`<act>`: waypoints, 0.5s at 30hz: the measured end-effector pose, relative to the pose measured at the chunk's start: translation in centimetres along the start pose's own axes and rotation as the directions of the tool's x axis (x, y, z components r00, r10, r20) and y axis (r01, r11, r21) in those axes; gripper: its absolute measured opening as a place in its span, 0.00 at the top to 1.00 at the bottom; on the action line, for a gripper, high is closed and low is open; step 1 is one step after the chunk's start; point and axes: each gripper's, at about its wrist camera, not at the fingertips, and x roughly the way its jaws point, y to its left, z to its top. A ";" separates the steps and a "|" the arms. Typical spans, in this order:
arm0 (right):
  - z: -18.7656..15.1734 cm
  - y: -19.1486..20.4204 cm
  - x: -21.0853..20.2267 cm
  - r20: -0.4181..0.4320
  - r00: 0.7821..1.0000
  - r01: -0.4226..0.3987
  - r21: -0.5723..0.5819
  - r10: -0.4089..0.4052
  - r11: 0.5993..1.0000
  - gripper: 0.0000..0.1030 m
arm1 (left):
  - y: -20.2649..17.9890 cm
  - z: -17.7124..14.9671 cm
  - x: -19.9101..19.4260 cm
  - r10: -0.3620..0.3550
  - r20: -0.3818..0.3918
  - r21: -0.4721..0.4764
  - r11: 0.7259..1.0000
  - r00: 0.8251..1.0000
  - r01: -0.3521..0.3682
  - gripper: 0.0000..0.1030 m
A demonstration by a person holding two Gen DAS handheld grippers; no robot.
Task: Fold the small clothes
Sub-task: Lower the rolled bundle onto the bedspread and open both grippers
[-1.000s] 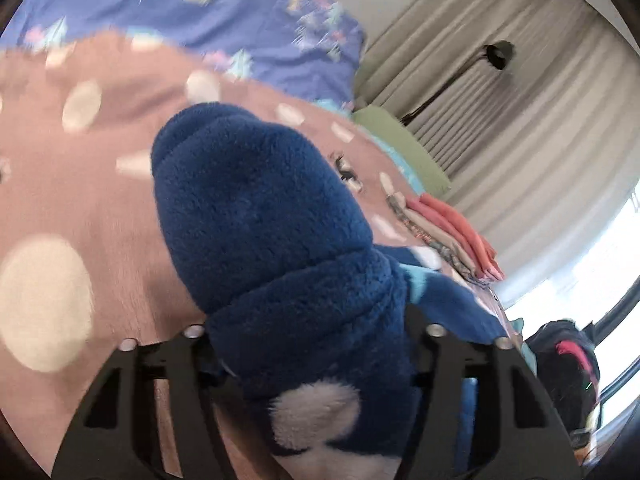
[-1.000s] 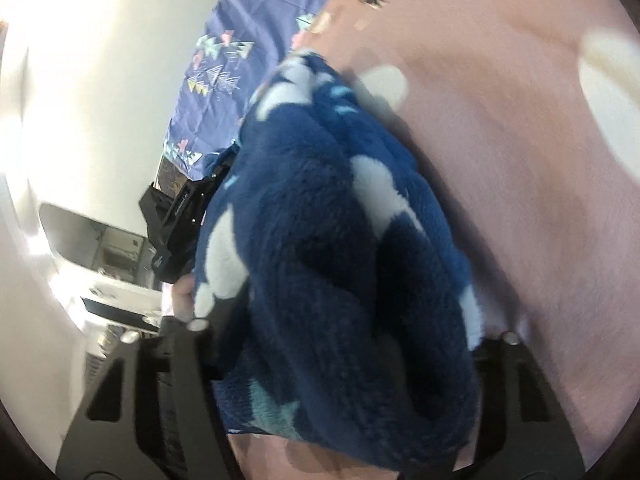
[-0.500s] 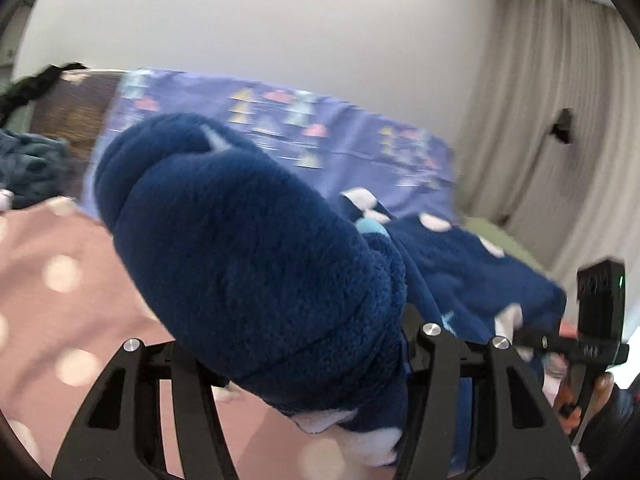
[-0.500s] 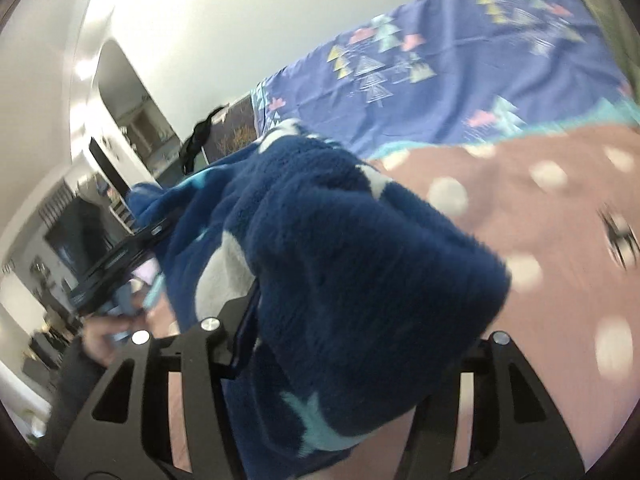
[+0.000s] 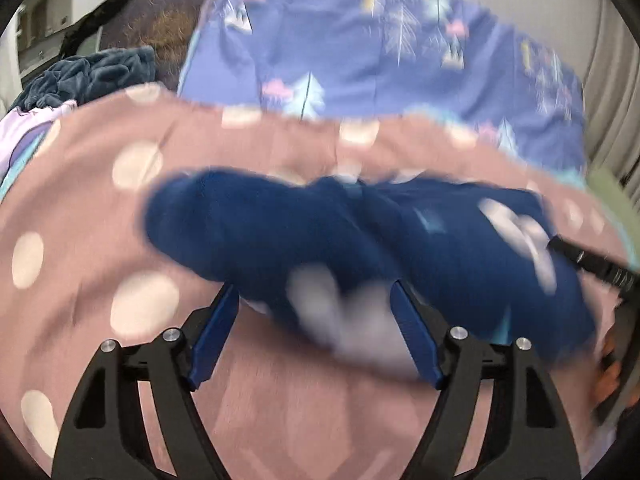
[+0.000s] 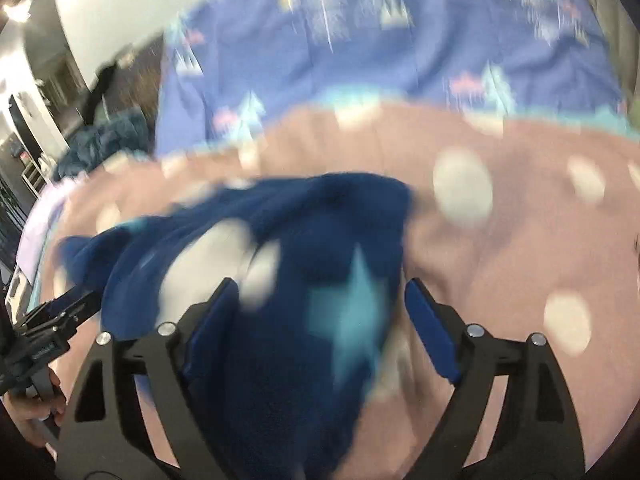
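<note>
Left wrist view: the left hand-held gripper (image 5: 314, 308) has its blue fingers (image 5: 214, 330) spread wide, with the fuzzy dark blue garment (image 5: 360, 240) lying between them on the pink dotted blanket (image 5: 80, 220) of the bed. The picture is blurry. The garment has white spots and reaches toward the bed's right edge, where the right hand-held gripper (image 5: 592, 266) shows. A purple sheet with trees (image 5: 380, 48) lies at the far edge. Right wrist view: the right hand-held gripper (image 6: 322, 308) is spread wide too, fingers (image 6: 430, 330) apart around the garment (image 6: 312, 280), which has a light blue star.
</note>
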 end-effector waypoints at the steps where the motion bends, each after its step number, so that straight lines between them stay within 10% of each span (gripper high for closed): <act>1: -0.7 -1.1 -0.4 0.005 1.000 -0.001 0.041 0.001 0.999 0.16 | 0.1 -1.0 -0.1 -0.023 -0.001 0.008 1.000 1.000 0.023 0.19; 7: -4.2 -3.9 -7.6 0.060 0.996 -0.068 0.088 0.063 0.994 0.16 | -2.6 -5.2 -7.4 -0.123 0.136 0.040 0.992 0.983 0.119 0.05; 15: -16.8 -0.8 -25.8 0.354 0.933 0.131 -0.151 -0.071 0.980 0.02 | -8.1 -11.3 -21.9 -0.061 0.271 0.031 0.998 0.961 0.054 0.01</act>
